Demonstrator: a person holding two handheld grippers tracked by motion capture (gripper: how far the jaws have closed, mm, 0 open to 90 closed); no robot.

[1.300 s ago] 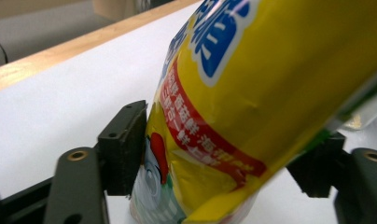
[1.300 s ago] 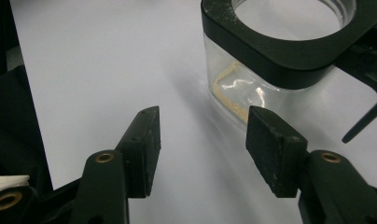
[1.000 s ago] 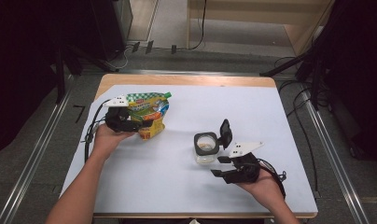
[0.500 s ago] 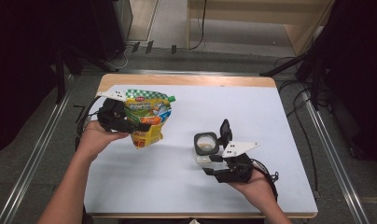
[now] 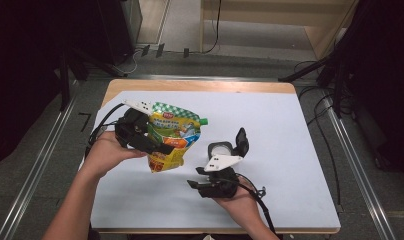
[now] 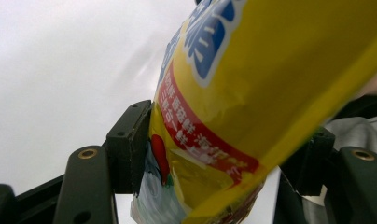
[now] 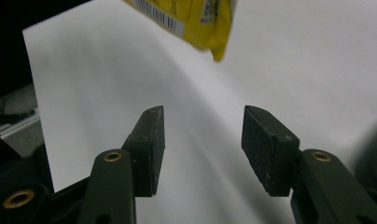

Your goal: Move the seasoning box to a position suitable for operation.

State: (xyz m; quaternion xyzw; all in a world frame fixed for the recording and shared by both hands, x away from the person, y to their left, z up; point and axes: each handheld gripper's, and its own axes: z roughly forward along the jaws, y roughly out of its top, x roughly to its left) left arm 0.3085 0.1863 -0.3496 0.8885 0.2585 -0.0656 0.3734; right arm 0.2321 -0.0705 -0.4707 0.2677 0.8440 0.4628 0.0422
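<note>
High view: the left gripper pinches the yellow-green printed spout pouch, lifted above the white table's left half, its long axis tilted toward a small clear lidded jar, contents unclear.

Left gripper view: pads clamp the pouch.

Right gripper view: the right gripper, jaws just narrowing, stands spread and empty; the pouch's corner hangs ahead.

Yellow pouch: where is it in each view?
High view: pouch left of centre, clamped in the left gripper.
Left gripper view: pouch fills the right, between the fingers.
Right gripper view: pouch's corner at top.
Shared landmark: white table.
</note>
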